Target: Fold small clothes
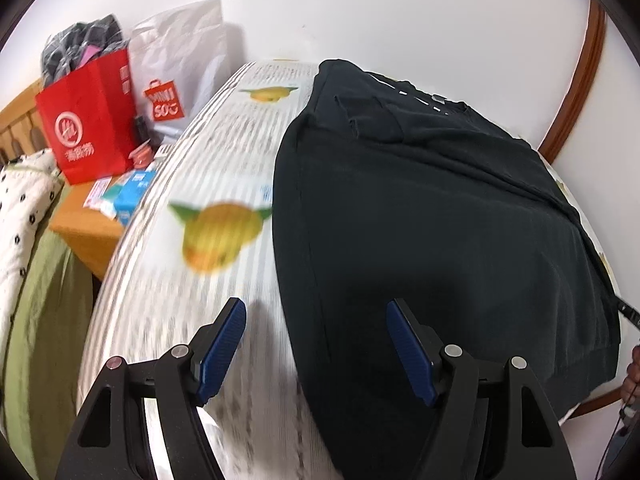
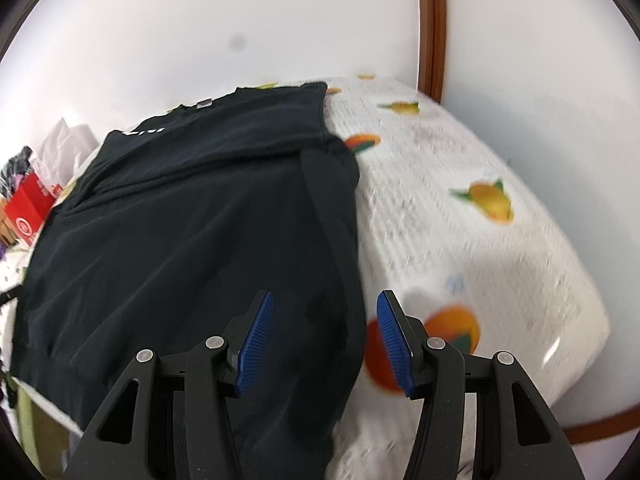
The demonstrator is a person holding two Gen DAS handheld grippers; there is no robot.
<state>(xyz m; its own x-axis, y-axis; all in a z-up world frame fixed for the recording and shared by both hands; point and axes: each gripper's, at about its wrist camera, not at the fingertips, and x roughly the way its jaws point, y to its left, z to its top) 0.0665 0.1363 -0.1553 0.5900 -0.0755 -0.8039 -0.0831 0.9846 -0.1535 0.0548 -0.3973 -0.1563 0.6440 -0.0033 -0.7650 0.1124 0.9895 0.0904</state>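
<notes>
Item: black garment (image 1: 420, 216), sleeves folded in, lying flat on fruit-print bed (image 1: 224, 152), filling centre to 3 o'clock in the left view. Left gripper (image 1: 316, 344) and right gripper (image 2: 326, 336) straddle its side edges, jaws released and empty, likely ready for the next fold.

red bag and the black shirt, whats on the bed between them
In the left wrist view, only bare fruit-print sheet lies between the red bag and the black shirt.

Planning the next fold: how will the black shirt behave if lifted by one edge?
The black shirt would probably go limp and hang, since it shows soft creases. It looks light. It may drag on the fruit-print sheet rather than slide freely.
</notes>
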